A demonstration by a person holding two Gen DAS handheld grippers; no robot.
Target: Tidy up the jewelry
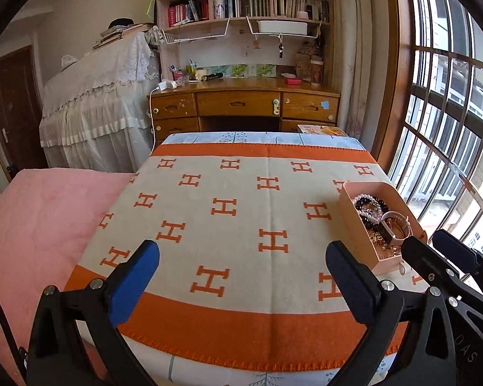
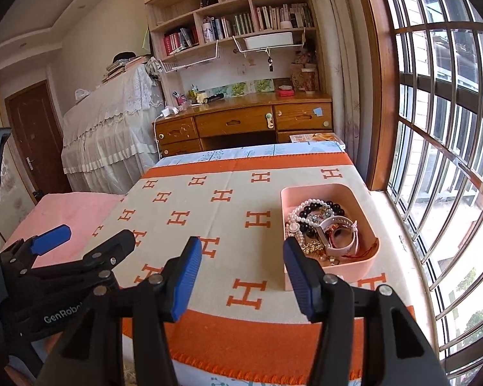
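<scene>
A pink box stands on the right side of the orange-and-cream blanket. It holds pearl and black bead bracelets, a pink watch and gold chains. In the left wrist view the box sits at the right. My left gripper is open and empty over the blanket's near edge. It also shows in the right wrist view. My right gripper is open and empty, just in front of the box. It also shows in the left wrist view.
A pink quilt lies left of the blanket. A wooden desk with drawers and bookshelves stands behind. A barred window runs along the right. A lace-covered piano is at the back left.
</scene>
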